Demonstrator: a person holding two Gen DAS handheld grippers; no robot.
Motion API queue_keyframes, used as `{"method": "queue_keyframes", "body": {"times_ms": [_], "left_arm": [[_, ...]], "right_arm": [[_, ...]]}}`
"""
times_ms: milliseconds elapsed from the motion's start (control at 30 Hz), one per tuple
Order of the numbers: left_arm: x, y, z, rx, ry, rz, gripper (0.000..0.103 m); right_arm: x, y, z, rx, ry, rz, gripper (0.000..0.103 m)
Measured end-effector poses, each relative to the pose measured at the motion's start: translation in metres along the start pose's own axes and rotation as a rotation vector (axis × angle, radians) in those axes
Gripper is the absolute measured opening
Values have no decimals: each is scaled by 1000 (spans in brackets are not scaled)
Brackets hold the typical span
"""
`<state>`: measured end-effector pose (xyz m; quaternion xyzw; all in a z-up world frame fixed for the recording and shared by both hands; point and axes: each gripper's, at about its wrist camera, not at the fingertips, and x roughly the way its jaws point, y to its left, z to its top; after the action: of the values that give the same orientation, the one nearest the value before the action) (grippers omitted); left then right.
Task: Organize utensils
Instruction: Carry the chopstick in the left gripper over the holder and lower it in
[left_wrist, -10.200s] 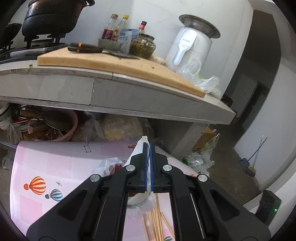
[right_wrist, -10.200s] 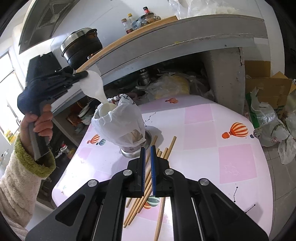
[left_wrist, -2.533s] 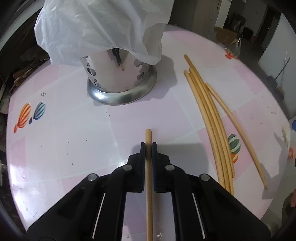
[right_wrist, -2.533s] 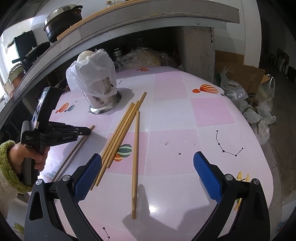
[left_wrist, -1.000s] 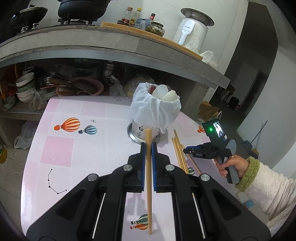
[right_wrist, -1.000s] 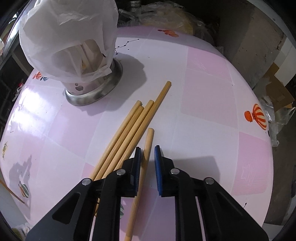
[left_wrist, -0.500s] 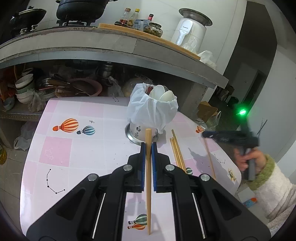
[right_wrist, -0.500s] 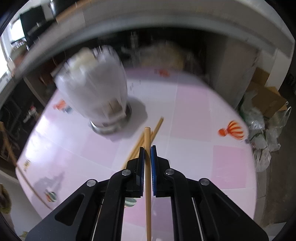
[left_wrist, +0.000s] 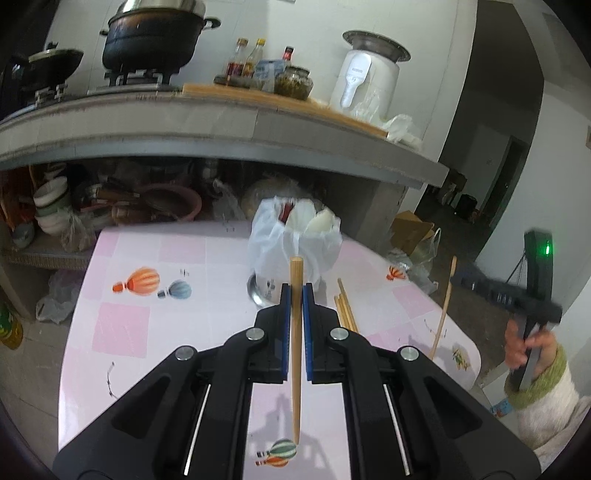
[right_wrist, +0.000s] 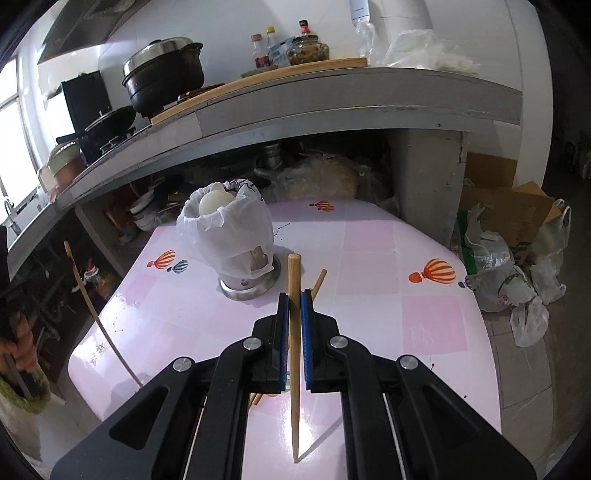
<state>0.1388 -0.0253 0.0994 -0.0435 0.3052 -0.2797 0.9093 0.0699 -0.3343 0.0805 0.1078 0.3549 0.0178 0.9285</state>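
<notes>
wood, steel and glossy vinyl

the chopstick clamped in the left gripper is pale, smooth, matt wood; the one in the right gripper looks the same. both grippers are matt black plastic with bright metal screw heads, and their jaws carry ribbed blue pads. the table has a glossy pink-and-white printed covering that throws back light near its front edge. the utensil holder is shiny perforated metal, draped in a thin, crinkled, translucent white plastic bag. loose chopsticks on the table are the same bare wood. the person's sleeve is fuzzy cream fleece with a green knitted cuff.
</notes>
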Motion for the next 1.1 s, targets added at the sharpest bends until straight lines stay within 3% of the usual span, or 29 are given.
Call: {"method": "queue_keyframes", "body": {"times_ms": [333,467,633,867,1100], "left_arm": [[-11,-15,94,42,-152,-21,5],[-2,-19,134,14,-184,-59,5],[22,-24,177,16,-226,-44,5],[65,-22,204,52,-249,3,5],[106,-13,205,62,-241,31,5]], "right_arm": [[-3,-10,-9,31,-19,24,7],[-5,-13,-10,38,-28,29,7],[-7,-16,-13,53,-34,34,7],[-1,-20,-14,69,-18,42,7],[7,-17,-16,63,4,57,7]]}}
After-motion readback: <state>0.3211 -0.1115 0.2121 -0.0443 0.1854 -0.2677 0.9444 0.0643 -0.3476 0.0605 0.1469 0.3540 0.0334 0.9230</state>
